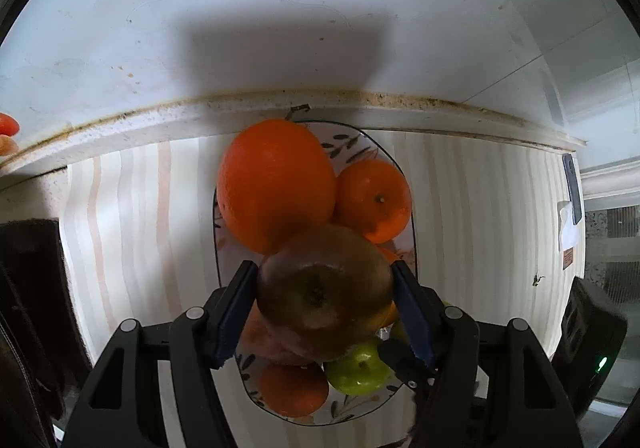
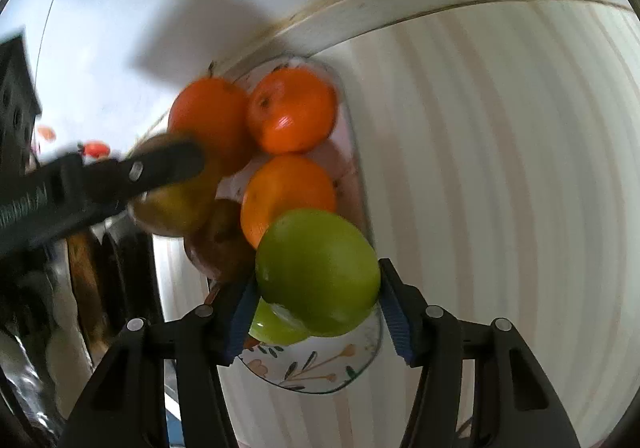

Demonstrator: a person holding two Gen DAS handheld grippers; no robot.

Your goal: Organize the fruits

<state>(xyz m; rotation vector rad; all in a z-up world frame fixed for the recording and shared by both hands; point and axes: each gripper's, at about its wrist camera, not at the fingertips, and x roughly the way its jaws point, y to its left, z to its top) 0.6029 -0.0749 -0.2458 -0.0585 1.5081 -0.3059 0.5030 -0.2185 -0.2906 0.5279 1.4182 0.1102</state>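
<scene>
Just under both grippers the plate (image 1: 404, 184) already has oranges (image 1: 276, 184) piled on, left gripper (image 1: 324, 300) clamping a brownish apple (image 1: 324, 288), right gripper (image 2: 316, 288) squeezing a green apple (image 2: 318, 272), so nearly done I'd guess.

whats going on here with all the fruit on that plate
A person is sorting fruit with two tools. The left hand-held gripper is clamped on a brownish apple, held over the patterned plate. The right hand-held gripper is clamped on a green apple above the same plate's near end. On the plate lie several oranges, including a large orange, and another green fruit. The plate sits on a striped cloth by the wall.
</scene>
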